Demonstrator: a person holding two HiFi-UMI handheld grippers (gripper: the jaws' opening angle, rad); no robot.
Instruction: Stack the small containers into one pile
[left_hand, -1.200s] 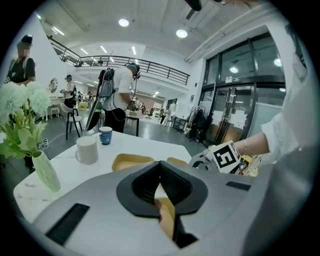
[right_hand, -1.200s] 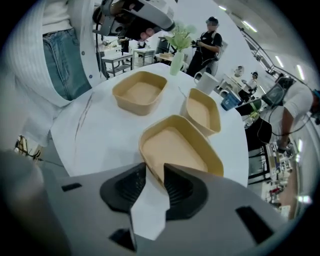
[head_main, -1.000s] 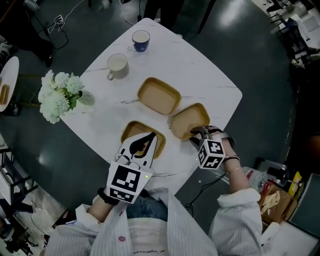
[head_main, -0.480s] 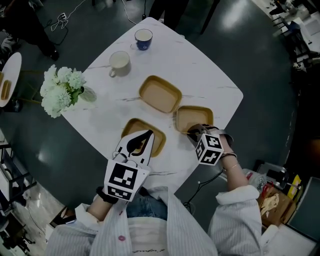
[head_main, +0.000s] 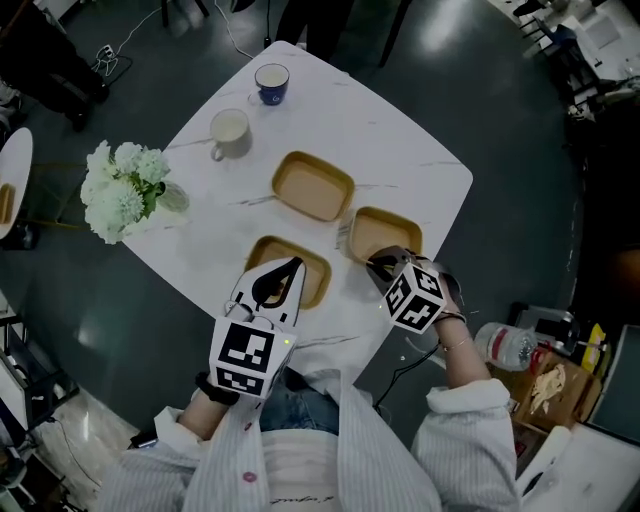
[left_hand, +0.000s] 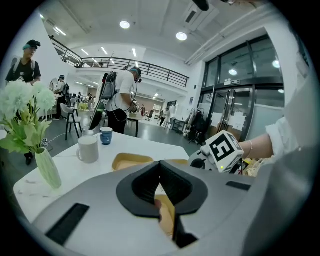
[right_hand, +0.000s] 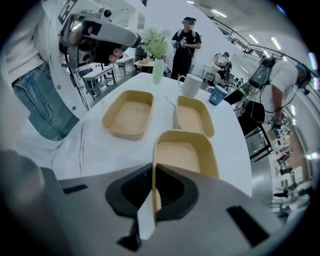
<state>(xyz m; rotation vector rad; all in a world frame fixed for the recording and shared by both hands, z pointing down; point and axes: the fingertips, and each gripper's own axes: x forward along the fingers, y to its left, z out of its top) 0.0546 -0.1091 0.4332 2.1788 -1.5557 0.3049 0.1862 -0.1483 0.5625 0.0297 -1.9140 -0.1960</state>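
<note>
Three tan containers lie on the white table (head_main: 420, 165). My right gripper (head_main: 376, 266) is shut on the near rim of the right container (head_main: 385, 235); its jaws have just been closing, and the thin wall stands pinched between them (right_hand: 155, 192). That container (right_hand: 185, 155) reaches away from the jaws, with the other two (right_hand: 127, 114) (right_hand: 194, 116) behind it. My left gripper (head_main: 283, 272) rests over the near-left container (head_main: 305, 268), with a tan rim (left_hand: 167, 215) between its closed jaws (left_hand: 162, 200). The middle container (head_main: 313, 186) sits alone.
A white mug (head_main: 230, 130) and a blue cup (head_main: 270, 82) stand at the table's far corner. A vase of white flowers (head_main: 125, 190) is at the left edge. The table's near edge runs just under both grippers. A bottle (head_main: 505, 345) lies on the floor to the right.
My right gripper's jaws went from wide open to shut on the right container's near rim, and that hand rolled and rose a little. The left gripper stayed put.
</note>
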